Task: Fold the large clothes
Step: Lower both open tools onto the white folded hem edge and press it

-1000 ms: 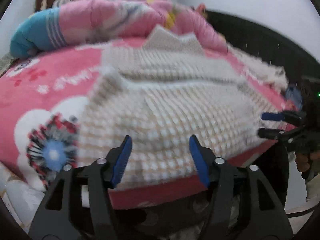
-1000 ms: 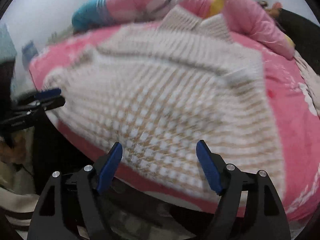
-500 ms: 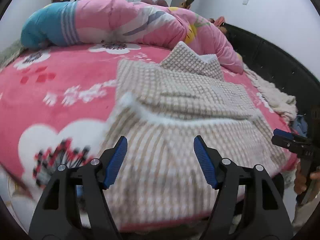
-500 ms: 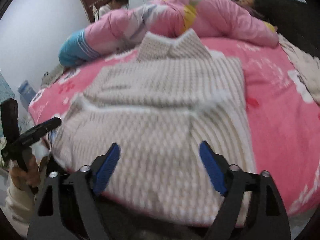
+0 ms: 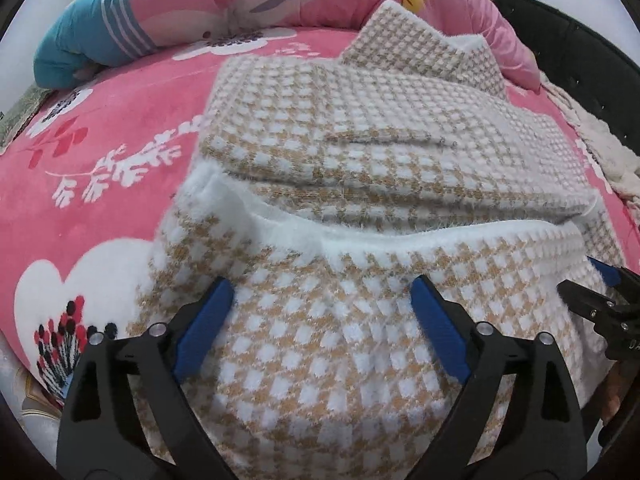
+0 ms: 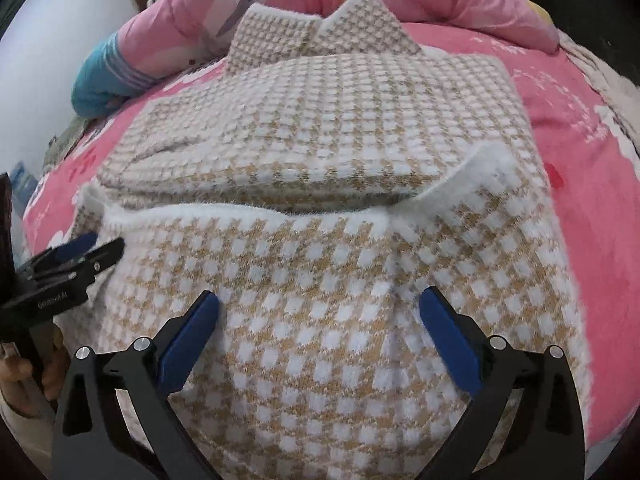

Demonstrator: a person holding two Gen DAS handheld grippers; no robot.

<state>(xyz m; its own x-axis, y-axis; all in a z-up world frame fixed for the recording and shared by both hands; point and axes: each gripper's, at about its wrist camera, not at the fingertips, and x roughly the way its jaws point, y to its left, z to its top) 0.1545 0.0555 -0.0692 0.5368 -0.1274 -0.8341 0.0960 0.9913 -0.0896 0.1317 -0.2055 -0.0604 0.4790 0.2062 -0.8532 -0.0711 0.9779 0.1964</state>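
Note:
A tan-and-white checked knit garment [image 5: 360,128] lies spread on the pink bed cover [image 5: 120,120], its near part doubled back. A fuzzy white edge [image 5: 400,236] runs across its middle. My left gripper [image 5: 322,292] hovers low over the near checked cloth. Its jaws are opening wide, with cloth under the gap and no pad pressing on it. In the right wrist view the same garment [image 6: 340,112] fills the frame. My right gripper [image 6: 320,298] hangs over it likewise, jaws opening, nothing pinched. Each gripper shows in the other's view: the right gripper [image 5: 600,292], the left gripper [image 6: 80,252].
A rolled pink and blue quilt [image 5: 200,0] lies along the far side of the bed. A black bed frame [image 5: 580,40] curves round the right, with a white fuzzy cloth [image 5: 600,152] beside it. A hand [image 6: 16,372] holds the left gripper at the bed's edge.
Both grippers have come forward and lower over the garment, which now fills more of each view. Both pairs of jaws stand wider apart than before. The garment's fold looks unchanged.

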